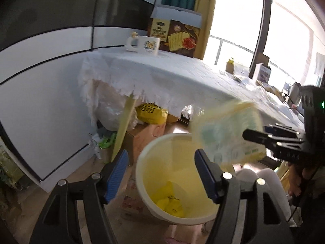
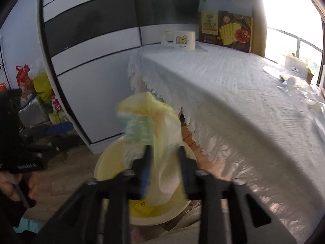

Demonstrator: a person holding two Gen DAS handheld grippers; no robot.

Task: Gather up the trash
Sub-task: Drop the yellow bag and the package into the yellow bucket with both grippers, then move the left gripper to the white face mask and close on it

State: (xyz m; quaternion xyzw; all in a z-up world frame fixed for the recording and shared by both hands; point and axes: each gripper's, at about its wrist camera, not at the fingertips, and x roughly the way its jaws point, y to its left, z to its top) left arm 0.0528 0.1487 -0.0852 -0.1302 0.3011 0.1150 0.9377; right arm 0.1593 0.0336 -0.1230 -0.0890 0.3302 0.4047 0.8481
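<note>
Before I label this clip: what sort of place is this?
Probably a lived-in home room: a white lace-edged tablecloth on a table, a white cartoon mug, a brown biscuit box and a cream plastic bin.

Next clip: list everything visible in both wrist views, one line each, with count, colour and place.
bin: one, cream, on the floor by the table
yellow scraps: a few, in the bin's bottom
plastic bag: one, pale yellow-green, blurred, above the bin, between the right gripper's fingers
tablecloth: one, white, over the table
mug: one, white, far table end
cracker box: one, brown, behind the mug
left gripper: open, empty, over the bin
right gripper: fingers apart around the bag
</note>
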